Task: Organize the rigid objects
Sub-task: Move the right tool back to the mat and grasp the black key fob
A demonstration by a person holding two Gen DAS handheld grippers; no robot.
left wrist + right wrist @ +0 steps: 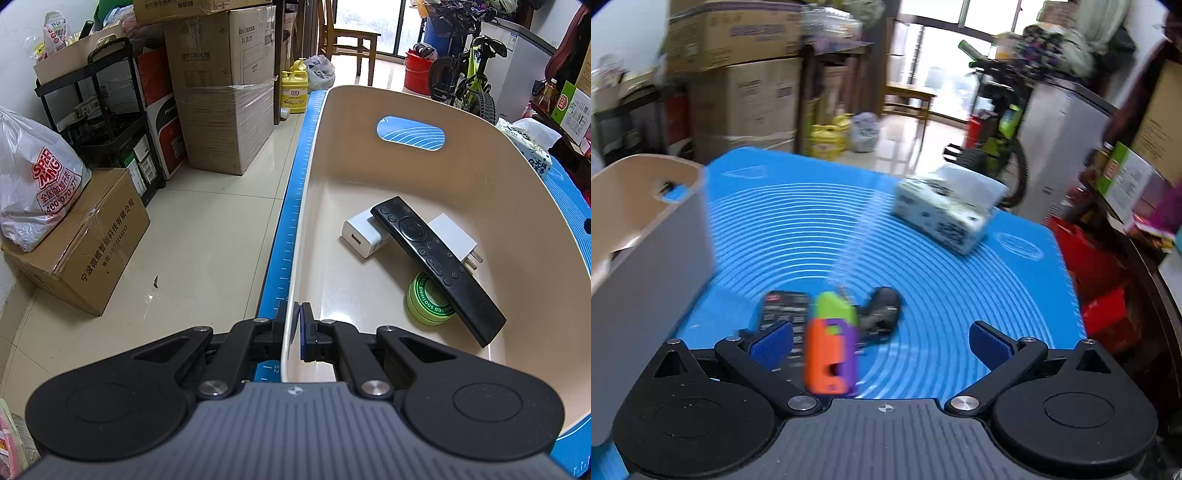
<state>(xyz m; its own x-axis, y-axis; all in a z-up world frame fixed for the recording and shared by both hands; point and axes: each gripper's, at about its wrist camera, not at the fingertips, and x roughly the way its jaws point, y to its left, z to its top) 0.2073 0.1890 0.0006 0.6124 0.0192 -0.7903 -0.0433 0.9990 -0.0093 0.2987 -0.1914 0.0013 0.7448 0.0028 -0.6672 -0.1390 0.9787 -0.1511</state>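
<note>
My left gripper point(296, 325) is shut on the near rim of a beige bin point(424, 173). Inside the bin lie a black remote point(436, 266), two white chargers point(364, 234), and a green round tin point(428, 299) under the remote. My right gripper point(882, 343) is open above the blue mat point(849, 229). Between its fingers, toward the left finger, lies an orange, green and purple toy point(831, 343). A second black remote point(779, 310) and a small black object point(882, 308) lie beside the toy. The bin's outer wall point(646, 258) stands at left. The right wrist view is blurred.
A tissue pack point(945, 214) sits on the mat's far right, also seen past the bin point(528, 144). Cardboard boxes point(221, 92), a black cart point(99, 110), a yellow jug point(294, 88) and a bicycle point(469, 77) stand on the floor around the table.
</note>
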